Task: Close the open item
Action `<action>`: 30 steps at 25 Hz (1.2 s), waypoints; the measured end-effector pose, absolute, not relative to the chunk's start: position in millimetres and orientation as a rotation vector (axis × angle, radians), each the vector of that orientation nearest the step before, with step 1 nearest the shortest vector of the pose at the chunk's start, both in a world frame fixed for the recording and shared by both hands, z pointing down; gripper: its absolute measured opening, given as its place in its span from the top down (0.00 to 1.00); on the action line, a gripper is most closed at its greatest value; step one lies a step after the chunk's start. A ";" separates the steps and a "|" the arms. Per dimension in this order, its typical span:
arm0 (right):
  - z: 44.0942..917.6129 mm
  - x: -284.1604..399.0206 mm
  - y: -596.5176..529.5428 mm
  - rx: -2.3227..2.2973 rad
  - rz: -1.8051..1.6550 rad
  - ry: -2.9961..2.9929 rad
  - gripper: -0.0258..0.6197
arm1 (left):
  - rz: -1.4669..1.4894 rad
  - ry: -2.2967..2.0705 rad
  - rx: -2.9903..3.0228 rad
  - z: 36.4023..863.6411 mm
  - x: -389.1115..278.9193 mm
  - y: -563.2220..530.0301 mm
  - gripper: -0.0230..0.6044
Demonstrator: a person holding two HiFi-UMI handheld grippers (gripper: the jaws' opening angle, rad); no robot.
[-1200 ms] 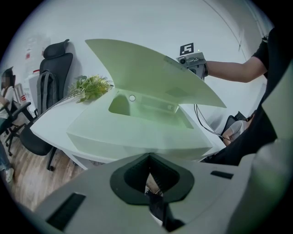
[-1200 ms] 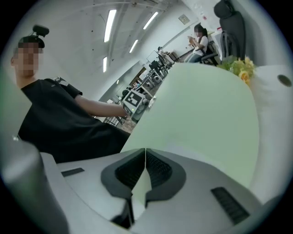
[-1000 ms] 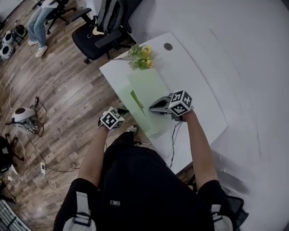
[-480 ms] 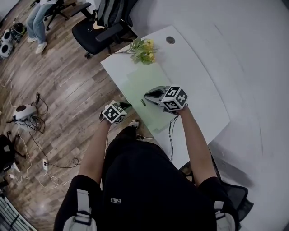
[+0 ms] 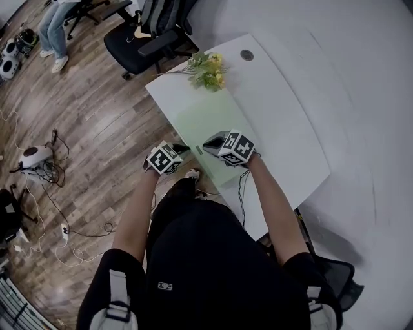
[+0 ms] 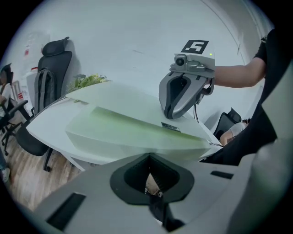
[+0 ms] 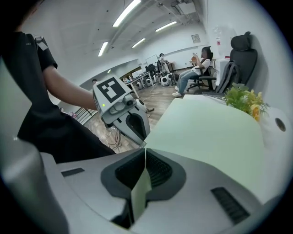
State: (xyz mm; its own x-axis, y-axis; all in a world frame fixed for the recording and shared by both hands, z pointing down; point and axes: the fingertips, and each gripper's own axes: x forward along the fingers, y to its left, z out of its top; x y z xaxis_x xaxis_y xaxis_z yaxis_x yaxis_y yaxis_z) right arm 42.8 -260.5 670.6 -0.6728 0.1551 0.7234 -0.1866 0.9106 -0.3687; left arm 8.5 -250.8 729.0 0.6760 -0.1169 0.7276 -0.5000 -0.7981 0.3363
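Green folder cover (image 7: 206,132) pinched in right tongs (image 7: 143,169), nearly down (left tongs (image 6: 150,185) closed, empty). Next: lower flat, release.

An open-plan office is indicated: a white desk (image 5: 284,122) is seen under the jaws. Beyond the right gripper's (image 7: 144,151) jaws, black office chairs (image 7: 241,52), a seated person (image 7: 190,75) and ceiling strip lights (image 7: 128,11) are shown.
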 end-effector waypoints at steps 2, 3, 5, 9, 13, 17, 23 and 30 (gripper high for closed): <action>677.5 41.4 -256.2 0.000 0.519 -2.224 0.95 | 0.974 -0.474 2.365 726.8 9.1 -250.8 0.96; 681.3 41.1 -254.2 -0.011 0.512 -2.213 0.95 | 0.975 -0.474 2.363 726.9 9.4 -250.7 0.96; 687.9 40.7 -250.8 -0.023 0.500 -2.193 0.95 | 0.981 -0.471 2.362 727.3 10.3 -250.4 0.96; 697.4 40.1 -245.2 -0.036 0.471 -2.160 0.95 | 1.011 -0.457 2.363 728.1 12.2 -249.7 0.96; 700.8 42.4 -245.2 -0.003 0.454 -2.161 0.95 | 1.057 -0.454 2.379 728.0 14.0 -251.5 0.96; 707.9 48.4 -242.2 0.112 0.473 -2.204 0.95 | 1.090 -0.415 2.389 732.5 19.7 -245.8 0.96; 705.7 62.7 -236.8 0.282 0.466 -2.238 0.95 | 1.142 -0.199 2.436 730.4 48.6 -217.1 0.96; 704.2 71.9 -237.7 0.439 0.423 -2.277 0.95 | 1.136 -0.085 2.474 732.6 73.8 -190.1 0.96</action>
